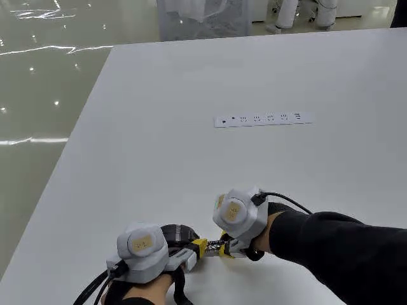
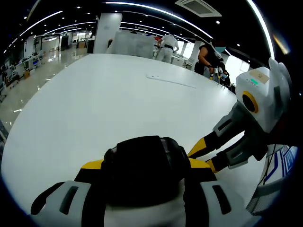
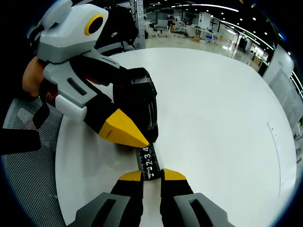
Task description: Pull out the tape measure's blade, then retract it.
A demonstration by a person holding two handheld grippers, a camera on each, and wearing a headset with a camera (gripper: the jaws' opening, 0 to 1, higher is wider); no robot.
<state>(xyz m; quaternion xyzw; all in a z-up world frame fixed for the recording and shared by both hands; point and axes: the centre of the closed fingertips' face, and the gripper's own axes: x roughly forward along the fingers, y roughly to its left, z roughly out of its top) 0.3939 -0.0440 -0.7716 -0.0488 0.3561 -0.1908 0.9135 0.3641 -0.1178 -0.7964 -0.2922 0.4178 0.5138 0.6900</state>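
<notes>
One tape measure [image 3: 141,97], black-cased, lies at the near edge of the white counter [image 1: 254,178], between two grippers. The left gripper [image 2: 146,165] has its two yellow-tipped fingers [image 2: 92,164] spread around the case, one on each side, clamping it. A short length of blade [image 3: 148,161] projects from the case mouth; the numerals 2, 3 and 4 are legible on it in the right gripper view. The right gripper [image 3: 151,176] faces the left one, its two fingers [image 3: 130,176] drawn close together and pinching the free end of the blade. In the head view the two grippers sit nearly tip to tip, with the blade bridging the small gap. A dark sleeve [image 1: 337,248] covers the arm behind the right gripper. One white power strip [image 1: 264,119] lies flat farther up the counter, well apart from the tape measure. In the left gripper view, two people [image 2: 208,54] stand beyond the far edge of the counter. A glossy floor [image 1: 44,76] borders the counter on its left.
</notes>
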